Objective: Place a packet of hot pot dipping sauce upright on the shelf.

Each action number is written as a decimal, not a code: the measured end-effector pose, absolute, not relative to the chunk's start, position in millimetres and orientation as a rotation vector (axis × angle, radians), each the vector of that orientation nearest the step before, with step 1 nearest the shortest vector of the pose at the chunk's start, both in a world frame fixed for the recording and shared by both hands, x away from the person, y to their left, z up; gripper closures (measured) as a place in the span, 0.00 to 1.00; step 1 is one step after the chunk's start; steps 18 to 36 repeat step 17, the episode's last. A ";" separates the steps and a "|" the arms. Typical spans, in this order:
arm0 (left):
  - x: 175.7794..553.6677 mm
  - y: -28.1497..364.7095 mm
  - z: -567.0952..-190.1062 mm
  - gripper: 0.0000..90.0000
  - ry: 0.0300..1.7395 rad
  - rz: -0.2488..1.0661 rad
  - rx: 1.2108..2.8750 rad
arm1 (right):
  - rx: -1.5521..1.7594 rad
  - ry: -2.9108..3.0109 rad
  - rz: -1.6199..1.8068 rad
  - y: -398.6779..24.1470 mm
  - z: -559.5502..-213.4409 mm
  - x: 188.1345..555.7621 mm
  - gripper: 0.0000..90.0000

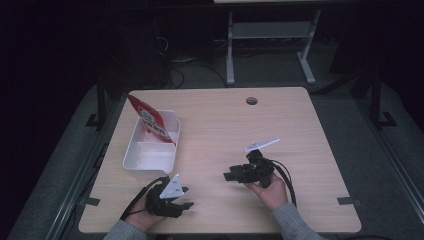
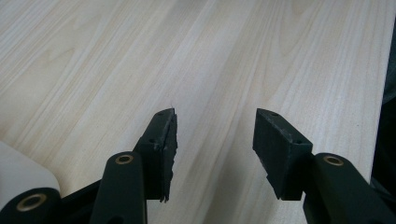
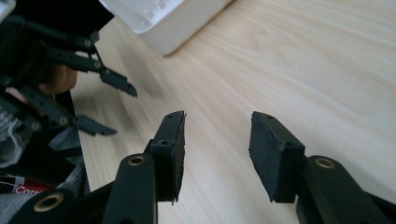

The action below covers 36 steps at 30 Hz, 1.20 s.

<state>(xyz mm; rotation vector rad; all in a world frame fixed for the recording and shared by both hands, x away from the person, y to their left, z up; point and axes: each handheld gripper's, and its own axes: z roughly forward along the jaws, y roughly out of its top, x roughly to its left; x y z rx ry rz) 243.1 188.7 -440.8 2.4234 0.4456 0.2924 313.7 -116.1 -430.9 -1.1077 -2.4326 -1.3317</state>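
A white plastic bin [image 1: 150,164] stands at the table's left side, with a red and white packet [image 1: 151,121] leaning upright in its far end. My left gripper [image 1: 188,197] rests near the front edge just below the bin, pointing right. Its jaws are open over bare wood [image 2: 215,140]. My right gripper [image 1: 229,174] lies right of centre and points left toward the other hand. It is open with nothing between its pads [image 3: 217,144]. The right gripper view also shows the left gripper [image 3: 109,105] farther off and a corner of the bin [image 3: 163,23].
The light wooden table [image 1: 225,125] has a round cable hole [image 1: 251,100] near its far edge. A white desk frame [image 1: 270,45] stands on the dark floor beyond. Black cables trail from both grippers toward the front edge.
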 end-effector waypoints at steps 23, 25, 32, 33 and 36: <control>241.9 187.4 -440.9 0.48 0.446 0.295 2.422 | -1.098 -2.421 -1.347 -146.0 -448.9 271.8 0.57; 241.9 187.4 -440.9 0.48 0.446 0.295 2.422 | -1.098 -2.421 -1.347 -146.0 -448.9 271.8 0.57; 241.9 187.4 -440.9 0.48 0.446 0.295 2.422 | -1.098 -2.421 -1.347 -146.0 -448.9 271.8 0.57; 241.9 187.4 -440.9 0.48 0.446 0.295 2.422 | -1.098 -2.421 -1.347 -146.0 -448.9 271.8 0.57; 241.9 187.4 -440.9 0.48 0.446 0.295 2.422 | -1.098 -2.421 -1.347 -146.0 -448.9 271.8 0.57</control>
